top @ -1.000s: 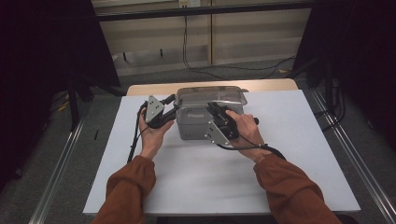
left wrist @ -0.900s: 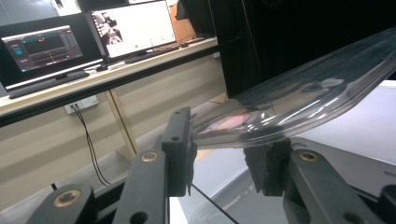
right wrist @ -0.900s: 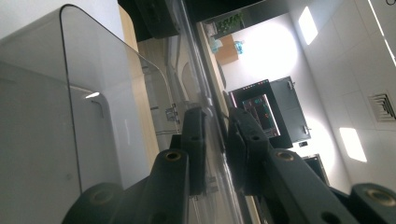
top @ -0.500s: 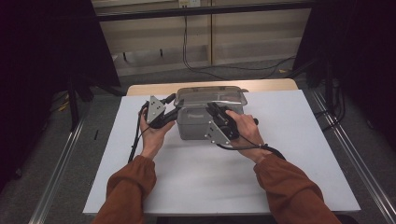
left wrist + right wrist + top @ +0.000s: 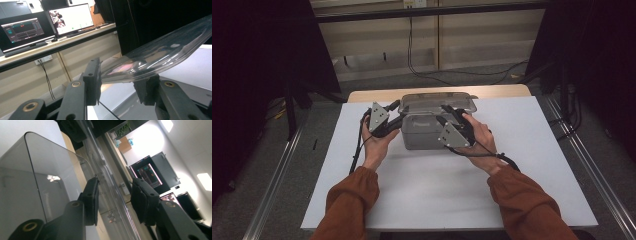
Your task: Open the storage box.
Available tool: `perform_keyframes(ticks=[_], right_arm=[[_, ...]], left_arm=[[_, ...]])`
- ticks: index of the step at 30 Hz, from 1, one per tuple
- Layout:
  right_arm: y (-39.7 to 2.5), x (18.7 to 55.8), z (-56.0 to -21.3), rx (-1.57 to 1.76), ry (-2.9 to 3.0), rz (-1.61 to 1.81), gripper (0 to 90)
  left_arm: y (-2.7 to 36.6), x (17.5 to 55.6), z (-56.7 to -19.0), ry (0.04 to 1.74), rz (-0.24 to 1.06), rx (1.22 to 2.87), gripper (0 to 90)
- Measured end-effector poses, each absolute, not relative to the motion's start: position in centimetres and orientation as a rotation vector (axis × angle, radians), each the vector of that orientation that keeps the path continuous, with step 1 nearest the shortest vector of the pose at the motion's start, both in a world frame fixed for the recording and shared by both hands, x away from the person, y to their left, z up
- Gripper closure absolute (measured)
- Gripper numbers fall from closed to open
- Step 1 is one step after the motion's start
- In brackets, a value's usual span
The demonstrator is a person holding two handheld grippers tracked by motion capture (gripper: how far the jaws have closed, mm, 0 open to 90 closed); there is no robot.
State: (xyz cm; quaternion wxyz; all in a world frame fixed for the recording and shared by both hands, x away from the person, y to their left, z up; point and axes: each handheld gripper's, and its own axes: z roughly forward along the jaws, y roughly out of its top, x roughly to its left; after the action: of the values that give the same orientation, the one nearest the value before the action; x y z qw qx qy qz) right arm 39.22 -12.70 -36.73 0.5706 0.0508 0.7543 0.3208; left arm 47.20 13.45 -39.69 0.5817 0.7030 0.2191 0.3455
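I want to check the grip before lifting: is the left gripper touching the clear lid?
Touching. In the left gripper view, the clear lid edge sits between the left gripper jaws, meeting both.

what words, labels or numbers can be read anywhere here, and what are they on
None reads clearly.
Pale mark on the front of the grey box under the clear plastic lid: too blurred to read.
Two lit monitor screens behind the wooden bench: text too small.
Dark screen in the right gripper view: unreadable.
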Motion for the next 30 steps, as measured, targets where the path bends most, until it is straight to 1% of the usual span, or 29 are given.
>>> perform_keyframes(ticks=[1, 3, 6, 8, 9, 10, 11, 13, 15, 17, 19, 24, 25, 26, 27, 30], right_arm=[[-13.2, 39.4, -36.7, 0.157, 1.777, 0.794, 55.5], [-13.4, 39.5, -36.6, 0.178, 1.783, 0.808, 54.1], [-14.0, 39.7, -36.6, 0.227, 1.784, 0.837, 47.8], [-14.4, 39.9, -36.6, 0.257, 1.788, 0.859, 41.5], [-14.9, 40.1, -36.6, 0.298, 1.784, 0.884, 34.3], [-14.9, 40.1, -36.6, 0.298, 1.784, 0.884, 34.3], [-15.4, 40.1, -36.6, 0.318, 1.774, 0.911, 30.9], [-15.7, 40.2, -36.6, 0.335, 1.776, 0.918, 30.0], [-16.3, 40.4, -36.6, 0.378, 1.789, 0.948, 26.1], [-16.6, 40.4, -36.7, 0.400, 1.786, 0.958, 25.2], [-17.5, 40.6, -36.6, 0.476, 1.775, 1.019, 20.0], [-18.5, 40.7, -36.7, 0.565, 1.770, 1.091, 17.3], [-18.8, 40.7, -36.8, 0.584, 1.771, 1.095, 16.2], [-19.2, 40.7, -37.0, 0.605, 1.771, 1.109, 13.1], [-19.2, 40.7, -37.0, 0.605, 1.771, 1.109, 13.1], [-19.8, 40.9, -37.3, 0.644, 1.773, 1.130, 9.0]], left_arm=[[13.5, 47.2, -39.7, 0.511, 0.807, 1.642, 59.1], [13.5, 47.2, -39.7, 0.512, 0.806, 1.641, 59.1], [13.5, 47.2, -39.7, 0.512, 0.805, 1.642, 59.1], [13.5, 47.2, -39.6, 0.514, 0.806, 1.641, 59.2], [13.5, 47.2, -39.6, 0.515, 0.803, 1.640, 59.1], [13.5, 47.2, -39.6, 0.515, 0.802, 1.641, 59.1], [13.5, 47.2, -39.6, 0.516, 0.798, 1.641, 59.1], [13.5, 47.2, -39.6, 0.521, 0.796, 1.643, 59.1], [13.6, 47.3, -39.6, 0.523, 0.796, 1.642, 59.2], [13.6, 47.3, -39.6, 0.523, 0.794, 1.643, 59.2], [13.5, 47.3, -39.6, 0.524, 0.794, 1.641, 59.2], [13.5, 47.3, -39.6, 0.528, 0.792, 1.638, 59.3], [13.5, 47.3, -39.6, 0.529, 0.792, 1.637, 59.3], [13.5, 47.3, -39.6, 0.530, 0.788, 1.636, 59.3], [13.5, 47.3, -39.5, 0.530, 0.790, 1.637, 59.3], [13.5, 47.3, -39.5, 0.532, 0.790, 1.637, 59.3]])
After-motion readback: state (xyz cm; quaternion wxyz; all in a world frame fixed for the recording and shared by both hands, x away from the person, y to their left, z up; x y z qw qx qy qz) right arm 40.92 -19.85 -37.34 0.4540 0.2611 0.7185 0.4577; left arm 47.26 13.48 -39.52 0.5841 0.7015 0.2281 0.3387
